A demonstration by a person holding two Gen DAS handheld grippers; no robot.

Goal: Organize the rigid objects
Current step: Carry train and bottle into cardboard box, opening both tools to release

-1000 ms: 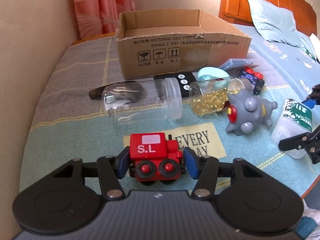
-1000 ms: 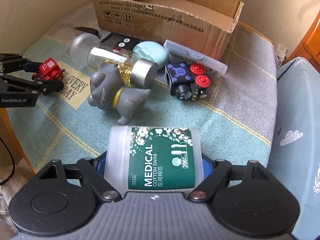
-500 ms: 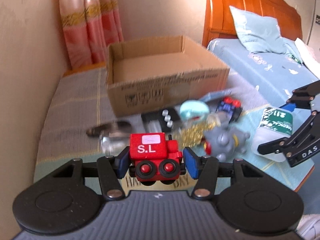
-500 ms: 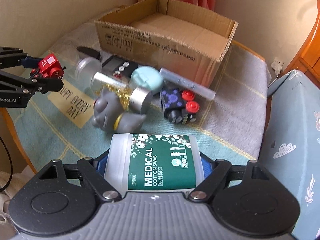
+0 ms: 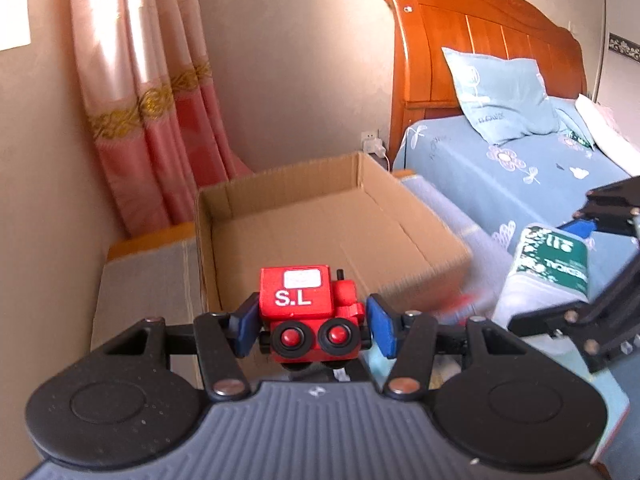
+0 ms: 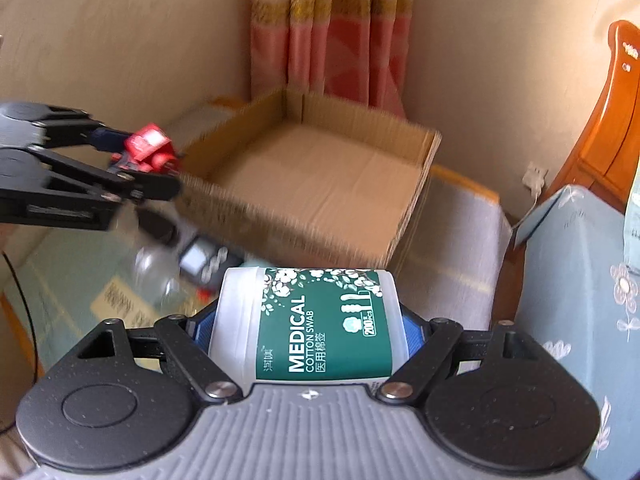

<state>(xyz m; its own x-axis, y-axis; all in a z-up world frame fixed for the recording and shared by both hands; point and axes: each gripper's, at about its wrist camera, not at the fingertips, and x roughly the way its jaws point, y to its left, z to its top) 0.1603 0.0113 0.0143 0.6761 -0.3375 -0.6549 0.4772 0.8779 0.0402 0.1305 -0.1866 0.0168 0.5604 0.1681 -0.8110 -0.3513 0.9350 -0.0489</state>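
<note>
My left gripper (image 5: 311,326) is shut on a red toy train (image 5: 310,314) marked "S.L" and holds it in the air just before the near wall of the open cardboard box (image 5: 320,220). My right gripper (image 6: 308,328) is shut on a white cotton swab tub (image 6: 308,320) with a green label, held in the air in front of the box (image 6: 320,168). The tub also shows at the right of the left wrist view (image 5: 548,272). The train and left gripper show at the left of the right wrist view (image 6: 146,152). The box looks empty inside.
A clear jar (image 6: 156,268) and a black remote (image 6: 204,260) lie blurred on the cloth-covered table below. A bed (image 5: 520,168) with a blue sheet and a wooden headboard stands to the right. A pink curtain (image 5: 152,100) and beige walls are behind the box.
Both grippers have risen off the table with their objects and moved toward the box. The items on the table have dropped out of the left wrist view.
</note>
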